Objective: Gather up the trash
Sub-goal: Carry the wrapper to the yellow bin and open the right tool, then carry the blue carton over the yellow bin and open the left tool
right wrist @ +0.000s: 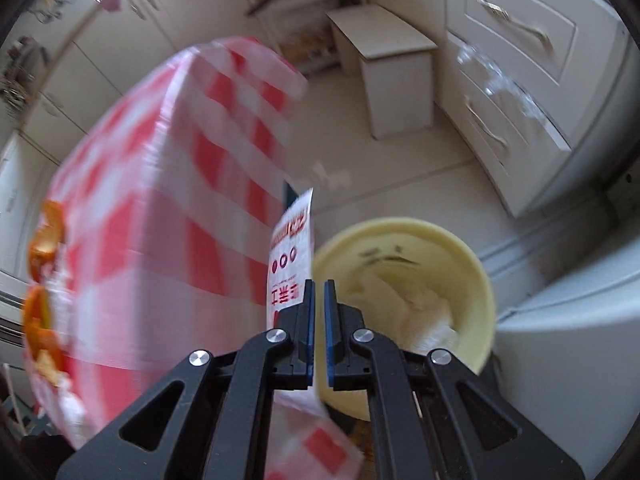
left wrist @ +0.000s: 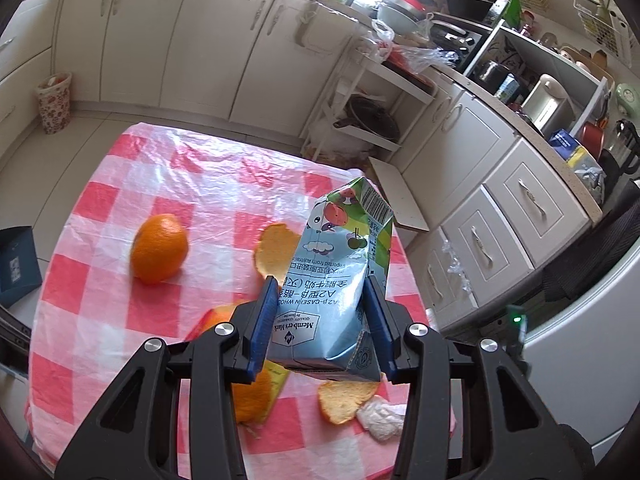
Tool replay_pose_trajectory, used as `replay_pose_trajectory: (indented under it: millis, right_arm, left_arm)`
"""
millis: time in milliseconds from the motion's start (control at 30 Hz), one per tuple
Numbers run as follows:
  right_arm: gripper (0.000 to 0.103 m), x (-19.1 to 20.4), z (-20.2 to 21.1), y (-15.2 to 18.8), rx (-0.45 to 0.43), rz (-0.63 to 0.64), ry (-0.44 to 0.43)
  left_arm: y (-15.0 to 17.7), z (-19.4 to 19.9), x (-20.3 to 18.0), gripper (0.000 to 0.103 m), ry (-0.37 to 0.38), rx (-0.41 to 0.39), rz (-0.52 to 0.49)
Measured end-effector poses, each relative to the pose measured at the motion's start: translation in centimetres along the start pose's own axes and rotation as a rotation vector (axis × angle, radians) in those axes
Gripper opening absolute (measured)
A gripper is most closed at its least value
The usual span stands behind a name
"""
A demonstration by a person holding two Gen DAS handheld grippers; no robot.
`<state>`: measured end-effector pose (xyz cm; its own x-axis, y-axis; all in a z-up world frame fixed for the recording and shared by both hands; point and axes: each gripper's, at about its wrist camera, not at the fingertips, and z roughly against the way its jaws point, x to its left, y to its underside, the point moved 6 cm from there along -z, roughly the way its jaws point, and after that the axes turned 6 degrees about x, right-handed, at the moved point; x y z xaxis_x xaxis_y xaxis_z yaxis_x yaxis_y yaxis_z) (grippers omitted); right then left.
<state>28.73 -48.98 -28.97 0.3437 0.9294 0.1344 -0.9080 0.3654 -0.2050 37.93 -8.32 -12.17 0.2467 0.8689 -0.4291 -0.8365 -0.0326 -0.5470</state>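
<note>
My left gripper is shut on a crumpled blue milk carton, held tilted above the red-and-white checked table. On the cloth lie a whole orange, orange peel pieces, a crumpled tissue and a yellow wrapper partly hidden under the fingers. My right gripper points steeply down beside the table's edge, shut on a thin white wrapper with red print. It sits just left of a pale yellow bin on the floor, which holds crumpled white paper.
A white stool stands on the floor beyond the bin, with white drawers to the right. A floral basket sits by the far cabinets and a wire rack with a pan stands behind the table. More peels lie at the table edge.
</note>
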Motion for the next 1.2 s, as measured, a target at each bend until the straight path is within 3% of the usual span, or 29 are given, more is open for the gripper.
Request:
replay_pose_trajectory:
  millis: [100, 167, 300, 400, 500, 567, 633, 767, 833, 1067, 1200]
  right_arm:
    - [0.005, -2.4, -2.2, 0.6, 0.056, -0.033, 0.064]
    - [0.005, -3.3, -2.3, 0.7, 0.055, -0.078, 0.045]
    - [0.006, -1.3, 0.6, -0.2, -0.004, -0.117, -0.107]
    - [0.024, 1.3, 3.1, -1.0, -0.067, -0.071, -0.169]
    - [0.026, 2.9, 5.4, -1.4, -0.111, -0.065, -0.268]
    - [0.029, 3.8, 7.8, -1.7, -0.152, -0.054, -0.328]
    - [0.041, 4.4, 10.7, -1.9, -0.221, -0.034, -0.353]
    - [0.052, 4.1, 17.6, -2.5, -0.417, 0.020, -0.339]
    - [0.055, 3.6, 19.6, -2.4, -0.474, 0.024, -0.323]
    - [0.055, 1.0, 18.9, -3.1, -0.433, -0.072, -0.440]
    - [0.055, 0.8, 19.5, -3.2, -0.429, -0.089, -0.488]
  left_arm:
    - [0.1, -0.5, -1.0, 0.041, 0.006, 0.008, -0.020]
    - [0.2, -0.9, -1.5, 0.041, 0.011, 0.016, -0.028]
    - [0.4, -1.2, -1.9, 0.041, 0.010, 0.026, -0.053]
    - [0.6, -1.6, -2.2, 0.041, 0.009, 0.035, -0.065]
    - [1.0, -2.5, -2.7, 0.041, 0.013, 0.058, -0.080]
    - [1.4, -3.1, -3.7, 0.041, 0.014, 0.068, -0.108]
    - [2.1, -3.9, -5.0, 0.041, 0.029, 0.086, -0.135]
    - [4.0, -6.5, -8.4, 0.041, 0.033, 0.144, -0.184]
    - [5.3, -8.3, -10.5, 0.041, 0.038, 0.184, -0.200]
    - [10.3, -16.6, -19.2, 0.041, 0.052, 0.337, -0.220]
    - [12.9, -21.4, -22.5, 0.042, -0.008, 0.423, -0.238]
